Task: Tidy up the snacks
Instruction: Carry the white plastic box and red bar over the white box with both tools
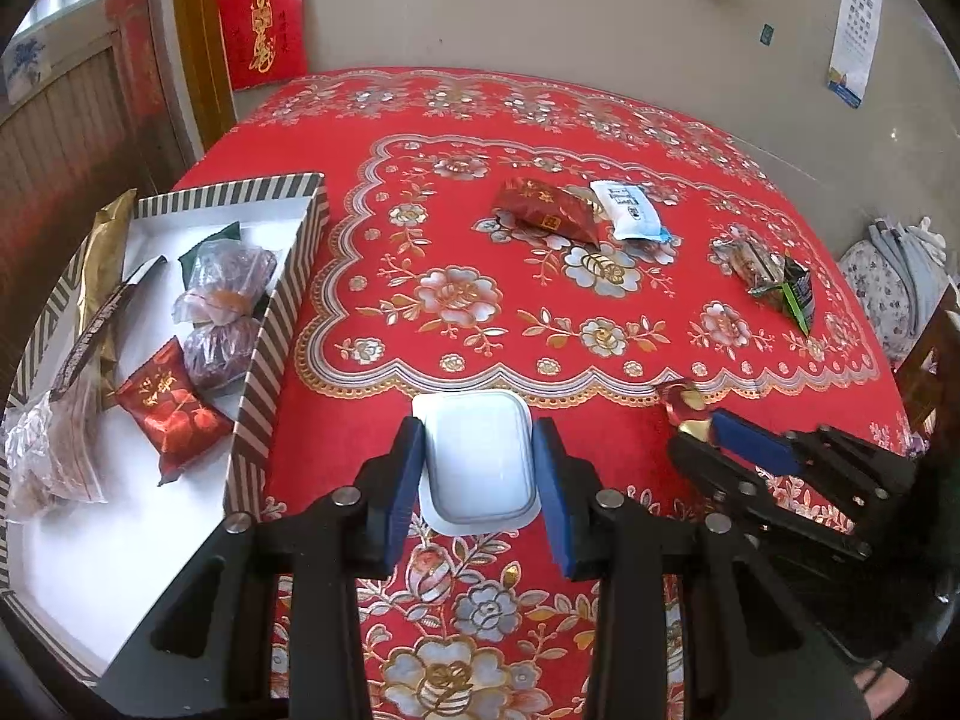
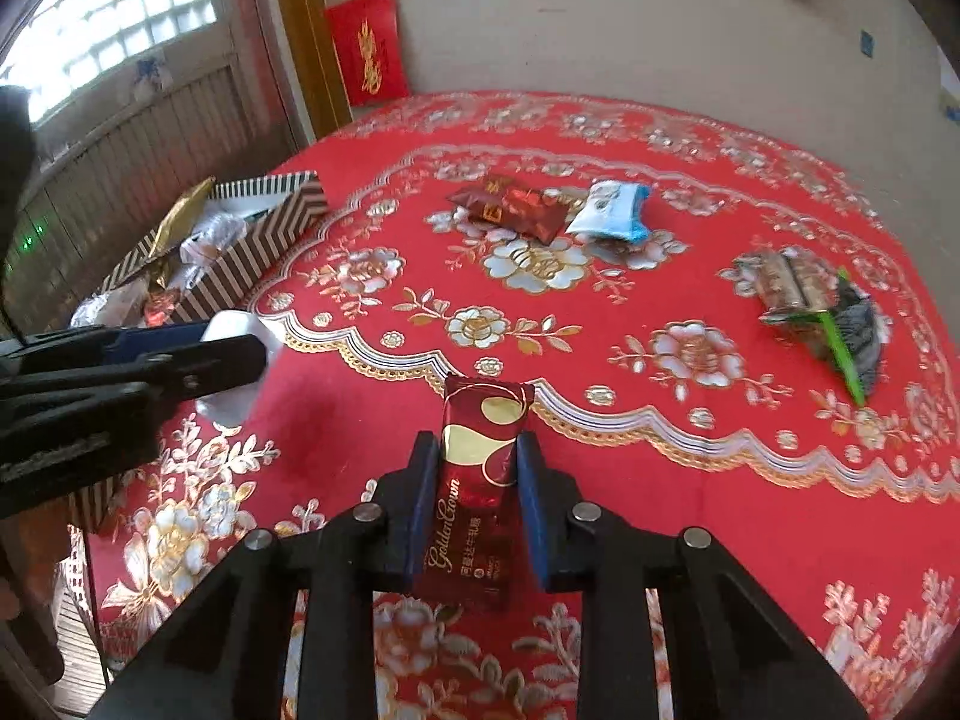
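White cardboard floor and striped walls make the box [image 1: 282,312] my landmark, so I read everything from it, going left to right. Inside it several snacks already lie, a red foil pack [image 1: 171,414] among them. Just right of the box's near wall, my left gripper [image 1: 477,456] has its jaws closed narrowly on a white sealed cup [image 1: 477,456], blue pads flat against its two sides, the cup sitting squarely between them and pointing away from me along the fingers. Since the box lies directly to the left of these jaws, I judge the coming move to be a short sideways carry over that wall, and the left hand is plainly the nearer one. Farther right of the box, my right gripper [image 2: 477,468] pinches a dark red Golden Crown bar [image 2: 477,480], its long axis running forward between the fingers and its far end sticking out past the tips. Well right of the box, loose on the tablecloth [image 1: 600,384], wait a red packet [image 1: 546,213], a white-and-blue packet [image 1: 627,210] touching it, and a green-edged wrapper [image 1: 780,285] farthest away.
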Action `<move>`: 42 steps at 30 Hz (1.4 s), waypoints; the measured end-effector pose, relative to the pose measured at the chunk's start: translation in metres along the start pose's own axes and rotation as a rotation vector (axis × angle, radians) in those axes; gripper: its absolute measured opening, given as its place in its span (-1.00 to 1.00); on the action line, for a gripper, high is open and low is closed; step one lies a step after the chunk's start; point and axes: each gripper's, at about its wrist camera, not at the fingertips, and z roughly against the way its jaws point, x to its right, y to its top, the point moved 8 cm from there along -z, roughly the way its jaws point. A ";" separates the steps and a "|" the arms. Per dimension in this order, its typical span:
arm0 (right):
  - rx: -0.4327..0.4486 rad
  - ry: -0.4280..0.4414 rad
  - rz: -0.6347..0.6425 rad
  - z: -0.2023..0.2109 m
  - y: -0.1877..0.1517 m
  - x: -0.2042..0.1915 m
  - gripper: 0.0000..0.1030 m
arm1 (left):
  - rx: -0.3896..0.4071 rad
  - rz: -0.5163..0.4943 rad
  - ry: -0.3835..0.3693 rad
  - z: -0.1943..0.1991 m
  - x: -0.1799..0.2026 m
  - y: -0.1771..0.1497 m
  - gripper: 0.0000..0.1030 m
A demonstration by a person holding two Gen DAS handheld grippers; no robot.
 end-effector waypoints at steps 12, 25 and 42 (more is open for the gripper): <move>0.098 -0.039 -0.013 0.032 0.023 0.003 -0.50 | 0.037 -0.032 0.013 0.010 0.013 0.004 -0.25; 0.119 -0.016 -0.013 0.032 0.037 -0.010 -0.50 | 0.088 -0.046 0.046 0.028 0.002 0.015 -0.25; 0.102 0.080 0.125 0.001 0.072 -0.097 -0.50 | 0.118 0.036 0.146 0.052 -0.091 0.028 -0.25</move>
